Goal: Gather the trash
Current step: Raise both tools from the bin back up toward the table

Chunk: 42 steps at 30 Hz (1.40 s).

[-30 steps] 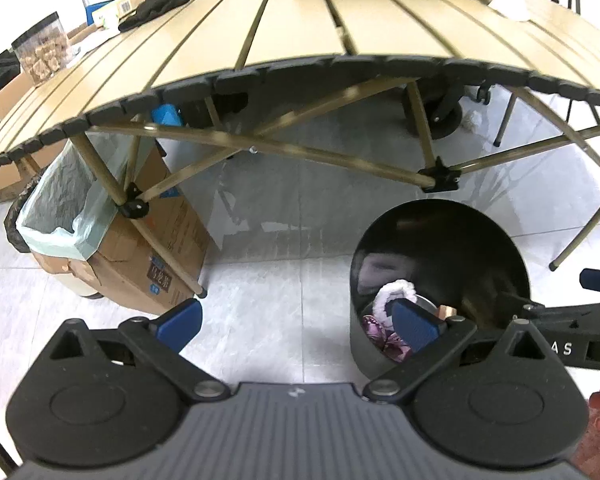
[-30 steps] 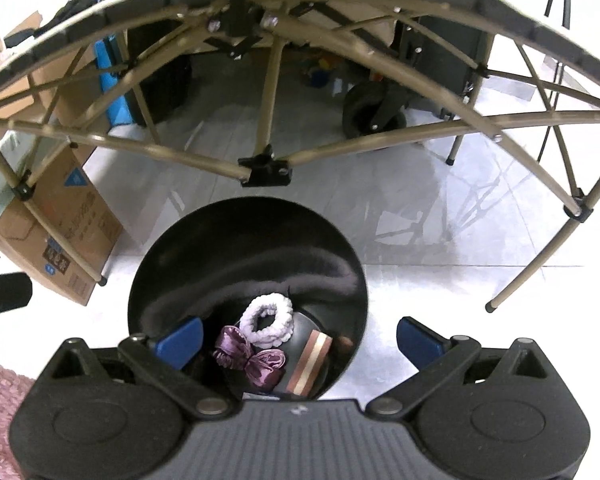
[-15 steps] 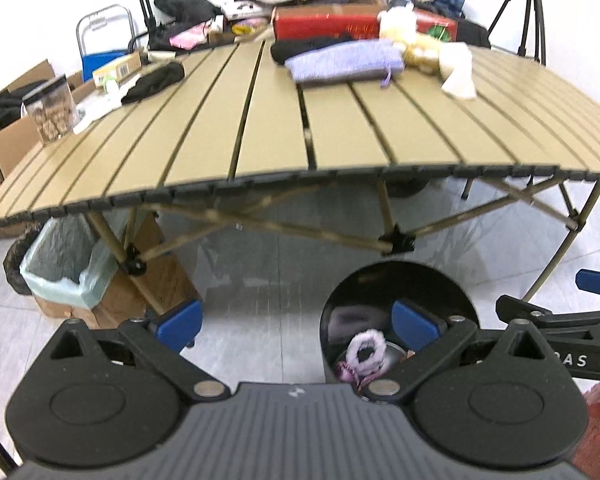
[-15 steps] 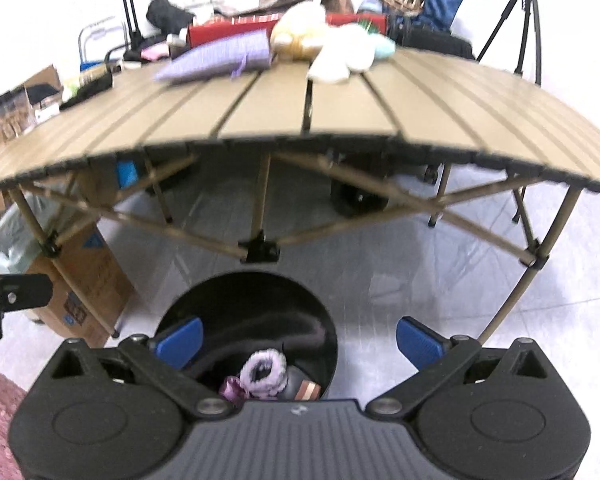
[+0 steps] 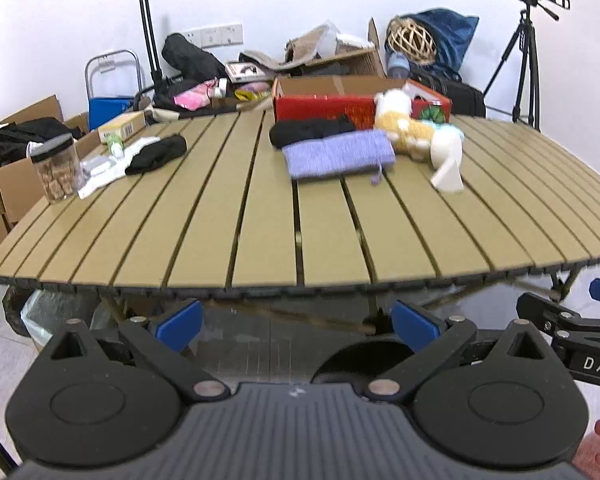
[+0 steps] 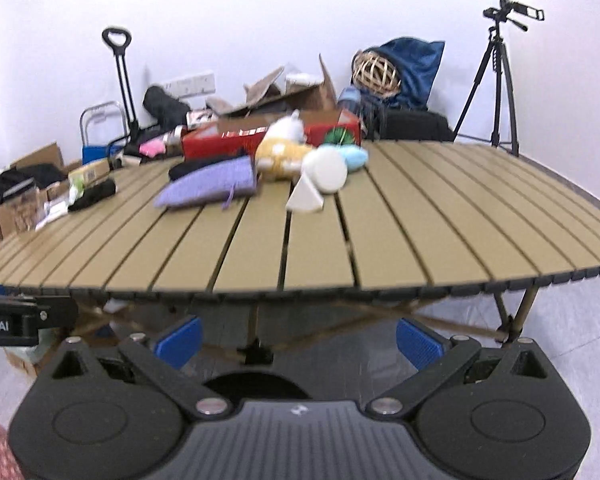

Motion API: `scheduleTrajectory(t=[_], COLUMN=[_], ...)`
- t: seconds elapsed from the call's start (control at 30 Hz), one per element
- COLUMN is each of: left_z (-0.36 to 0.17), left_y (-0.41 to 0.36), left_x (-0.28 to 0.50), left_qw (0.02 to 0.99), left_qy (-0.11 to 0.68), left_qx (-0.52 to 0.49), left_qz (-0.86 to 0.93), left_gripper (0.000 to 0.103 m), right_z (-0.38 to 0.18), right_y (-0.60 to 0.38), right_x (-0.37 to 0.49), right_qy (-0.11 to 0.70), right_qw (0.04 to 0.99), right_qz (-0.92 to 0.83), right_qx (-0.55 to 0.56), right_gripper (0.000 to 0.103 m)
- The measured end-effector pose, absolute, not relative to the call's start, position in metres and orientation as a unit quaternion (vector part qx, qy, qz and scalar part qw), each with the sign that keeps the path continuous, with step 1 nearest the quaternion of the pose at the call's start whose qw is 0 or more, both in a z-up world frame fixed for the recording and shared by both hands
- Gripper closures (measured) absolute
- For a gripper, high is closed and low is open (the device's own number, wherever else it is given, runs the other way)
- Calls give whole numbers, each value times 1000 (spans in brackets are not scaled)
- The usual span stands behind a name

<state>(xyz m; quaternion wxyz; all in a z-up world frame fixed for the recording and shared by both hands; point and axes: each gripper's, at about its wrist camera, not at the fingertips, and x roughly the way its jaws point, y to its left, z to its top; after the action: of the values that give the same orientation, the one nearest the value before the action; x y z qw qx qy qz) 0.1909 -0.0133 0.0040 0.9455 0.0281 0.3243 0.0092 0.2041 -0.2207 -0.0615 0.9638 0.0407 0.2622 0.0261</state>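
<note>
While both grippers gape empty, black round bin (image 5: 364, 356) low, slatted table (image 5: 260, 216) ahead.

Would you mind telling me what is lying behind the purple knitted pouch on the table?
Directly behind the purple knitted pouch lies a black cloth bundle, and behind that a red box. Whether they touch is unclear, and the box's contents are hidden by its walls.

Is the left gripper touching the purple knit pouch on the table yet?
Apart. The left wrist view shows the left gripper open and empty below the table edge, with bare slats between it and the purple pouch.
</note>
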Motion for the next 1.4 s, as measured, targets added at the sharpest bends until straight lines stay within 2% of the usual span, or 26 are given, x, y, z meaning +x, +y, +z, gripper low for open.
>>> scheduleTrajectory(t=[0.53, 1.07, 1.4], left_z=[25, 14, 10], left_y=[-21, -27, -21], left_x=[243, 309, 340], left_qw=[960, 962, 962], left_qy=[278, 267, 266], left_qx=[11, 8, -1], left_qz=[26, 49, 59], left_gripper=[0, 0, 0], right_z=[-41, -44, -52], right_y=[-227, -238, -230], right_x=[252, 310, 358], right_qy=[216, 166, 192], right_qw=[974, 982, 978], right_qz=[10, -5, 1], right_qx=[59, 92, 80], right_gripper=[0, 0, 0])
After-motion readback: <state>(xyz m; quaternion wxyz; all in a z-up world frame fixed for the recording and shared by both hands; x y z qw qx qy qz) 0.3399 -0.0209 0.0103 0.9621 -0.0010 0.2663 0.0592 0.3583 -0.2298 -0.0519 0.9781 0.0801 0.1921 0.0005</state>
